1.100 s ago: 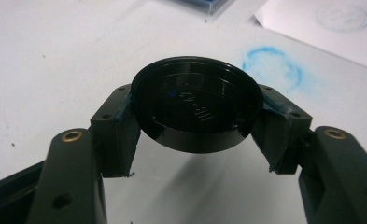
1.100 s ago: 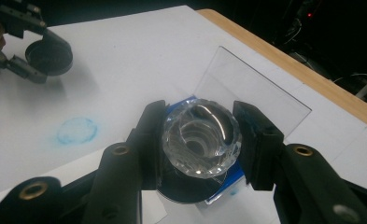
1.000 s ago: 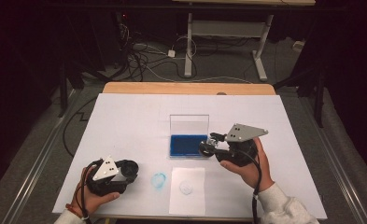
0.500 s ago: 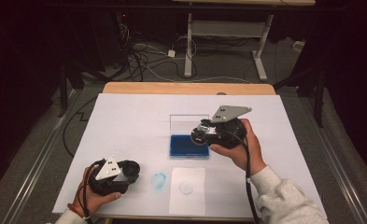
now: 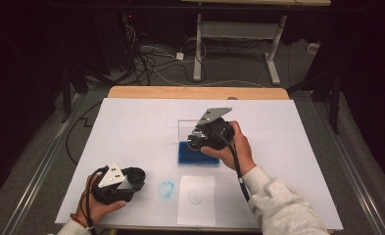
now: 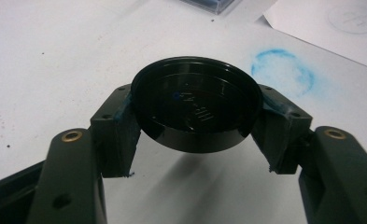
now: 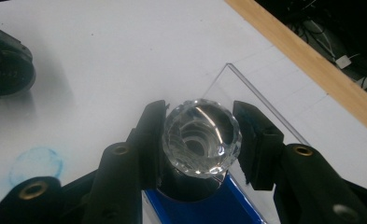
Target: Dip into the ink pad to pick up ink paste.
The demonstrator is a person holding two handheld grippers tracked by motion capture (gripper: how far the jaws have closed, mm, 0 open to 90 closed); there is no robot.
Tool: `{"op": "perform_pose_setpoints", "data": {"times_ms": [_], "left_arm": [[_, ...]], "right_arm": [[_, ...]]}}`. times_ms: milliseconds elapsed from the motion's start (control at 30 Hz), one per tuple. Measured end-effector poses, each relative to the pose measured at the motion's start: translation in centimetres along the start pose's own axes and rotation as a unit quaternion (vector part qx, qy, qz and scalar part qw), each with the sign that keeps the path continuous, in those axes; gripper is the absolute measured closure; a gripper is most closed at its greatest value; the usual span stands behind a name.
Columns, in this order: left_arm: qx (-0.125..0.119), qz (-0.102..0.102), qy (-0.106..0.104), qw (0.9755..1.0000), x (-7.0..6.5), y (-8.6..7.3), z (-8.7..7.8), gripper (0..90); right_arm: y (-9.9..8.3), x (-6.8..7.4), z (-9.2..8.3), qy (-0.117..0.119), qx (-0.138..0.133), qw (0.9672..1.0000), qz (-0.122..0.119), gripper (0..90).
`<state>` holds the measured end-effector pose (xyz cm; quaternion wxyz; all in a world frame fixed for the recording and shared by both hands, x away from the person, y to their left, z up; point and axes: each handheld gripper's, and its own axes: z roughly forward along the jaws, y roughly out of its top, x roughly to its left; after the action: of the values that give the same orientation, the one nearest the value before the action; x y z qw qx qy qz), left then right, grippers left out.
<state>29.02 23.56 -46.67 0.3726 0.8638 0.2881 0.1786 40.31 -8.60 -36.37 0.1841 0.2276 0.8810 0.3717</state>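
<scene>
1. My right tongs (image 7: 201, 140) are clamping a stamp by its faceted clear knob (image 7: 201, 138), directly over the blue ink pad (image 5: 198, 154).
2. My left tongs (image 6: 195, 116) are gripping a round black cap (image 6: 195, 103) by its rim, well away from the ink pad on the near left.
3. I am judging that inking well means lowering straight down, pressing flat and evenly, and clearing the pad's upright clear lid (image 7: 260, 100).
4. Nearer me than the ink pad, the blue ring mark (image 5: 166, 189) and paper sheet (image 5: 196, 199) are waiting.

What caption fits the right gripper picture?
Right gripper clamps a clear faceted stamp knob above the blue ink pad.
</scene>
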Motion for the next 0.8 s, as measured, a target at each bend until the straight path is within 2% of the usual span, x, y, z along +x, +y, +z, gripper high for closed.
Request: {"op": "perform_pose_setpoints", "data": {"times_ms": [100, 233, 433, 733, 800], "left_arm": [[0.002, 0.003, -0.003, 1.0, -0.1, 0.1, 0.1, 36.7], [-0.003, 0.001, -0.003, 1.0, -0.1, 0.0, 0.0, 36.7], [-0.004, -0.001, -0.002, 1.0, 0.1, 0.0, -0.1, 36.8], [-0.001, -0.002, -0.005, 1.0, 0.1, 0.0, 0.0, 36.7], [-0.001, -0.001, -0.006, 1.0, 0.1, 0.0, 0.0, 36.7]], "right_arm": [[-0.2, 0.2, 1.3, 0.005, 0.015, 0.9999, 0.005, 57.3], [-0.4, 0.5, 3.1, 0.011, 0.038, 0.9992, 0.0, 57.3], [-0.6, 0.9, 4.7, 0.014, 0.063, 0.9979, -0.009, 57.3], [-1.2, 1.1, 6.1, 0.027, 0.081, 0.9964, -0.004, 57.3], [-1.3, 1.2, 6.3, 0.023, 0.085, 0.9961, -0.008, 57.3]]}}
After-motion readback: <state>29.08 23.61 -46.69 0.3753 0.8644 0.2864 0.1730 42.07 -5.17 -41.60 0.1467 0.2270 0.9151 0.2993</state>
